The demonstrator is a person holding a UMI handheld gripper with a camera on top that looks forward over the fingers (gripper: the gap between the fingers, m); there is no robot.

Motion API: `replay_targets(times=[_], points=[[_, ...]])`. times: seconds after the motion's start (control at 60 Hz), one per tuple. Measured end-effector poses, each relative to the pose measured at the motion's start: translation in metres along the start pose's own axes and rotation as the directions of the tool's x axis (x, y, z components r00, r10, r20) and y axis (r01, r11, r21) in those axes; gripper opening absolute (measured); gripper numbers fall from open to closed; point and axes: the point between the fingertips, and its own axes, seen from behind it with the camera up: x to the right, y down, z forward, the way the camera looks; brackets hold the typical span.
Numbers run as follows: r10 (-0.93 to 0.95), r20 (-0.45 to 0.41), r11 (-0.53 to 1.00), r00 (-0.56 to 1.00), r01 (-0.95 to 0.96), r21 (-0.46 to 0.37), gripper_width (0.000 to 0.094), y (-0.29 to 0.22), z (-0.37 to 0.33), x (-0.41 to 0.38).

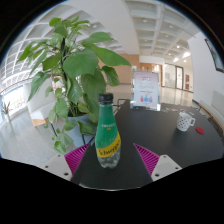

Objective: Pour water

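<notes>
A leafy potted plant (pixel 75 65) and a sign (pixel 146 91) stand on the dark table (pixel 160 125)

A dark table (pixel 150 125) fills the foreground, and a large leafy potted plant (pixel 75 65) rises at its near-left part. Beyond the plant a pale, glossy floor (pixel 25 125) runs back toward a wall of tall windows (pixel 20 60) that let in bright daylight. To the right of the plant, a small standing sign (pixel 146 92) sits on the table, and behind it a long hall with white ceiling beams (pixel 150 25) recedes.
</notes>
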Motion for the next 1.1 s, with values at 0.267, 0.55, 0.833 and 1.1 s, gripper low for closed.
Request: replay_targets(times=[0.267,0.55,0.833,1.1], points=[[-0.013,-0.041,0.999,0.999,0.015,0.045,0.0561,0.0,0.062,-0.01],[-0.013,0.01,0.993,1.0,0.012,0.117,0.0412,-0.008,0.063,-0.015],[0.157,0.184,0.962,0.97,-0.192,0.195,0.0412,-0.082,0.037,-0.018],[0.506,0.538,0.711,0.674,-0.679,0.183,0.041,-0.235,0.014,0.048]])
